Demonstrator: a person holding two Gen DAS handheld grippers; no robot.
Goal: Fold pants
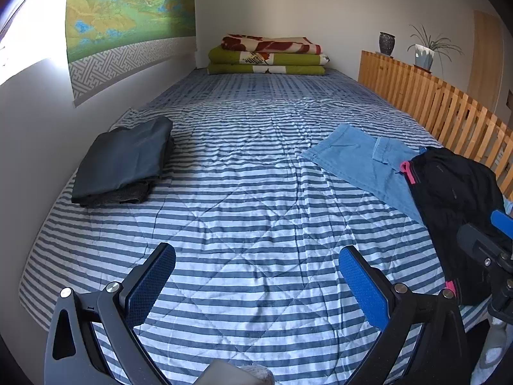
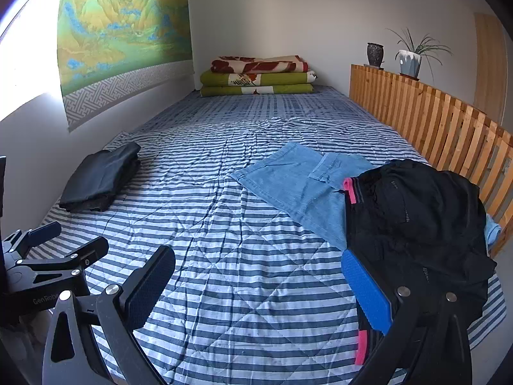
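Crumpled black pants with pink trim (image 1: pixel 455 199) (image 2: pixel 416 224) lie at the right side of the striped bed, partly on top of light blue jeans (image 1: pixel 359 157) (image 2: pixel 298 186) spread flat. A folded dark grey garment (image 1: pixel 125 163) (image 2: pixel 101 181) rests by the left wall. My left gripper (image 1: pixel 256 276) hovers open over bare quilt near the front edge, nothing between its blue pads. My right gripper (image 2: pixel 258 279) is open too, its right finger (image 2: pixel 365 292) just in front of the black pants. The left gripper (image 2: pixel 61 247) also shows at the left of the right wrist view.
The striped quilt (image 1: pixel 243 192) covers the bed. Folded blankets (image 1: pixel 269 56) are stacked at the far end. A wooden slat rail (image 1: pixel 433 109) runs along the right edge, with a vase (image 1: pixel 386 43) and a potted plant (image 1: pixel 424 53) on it. A wall with a hanging scroll (image 1: pixel 128 19) borders the left.
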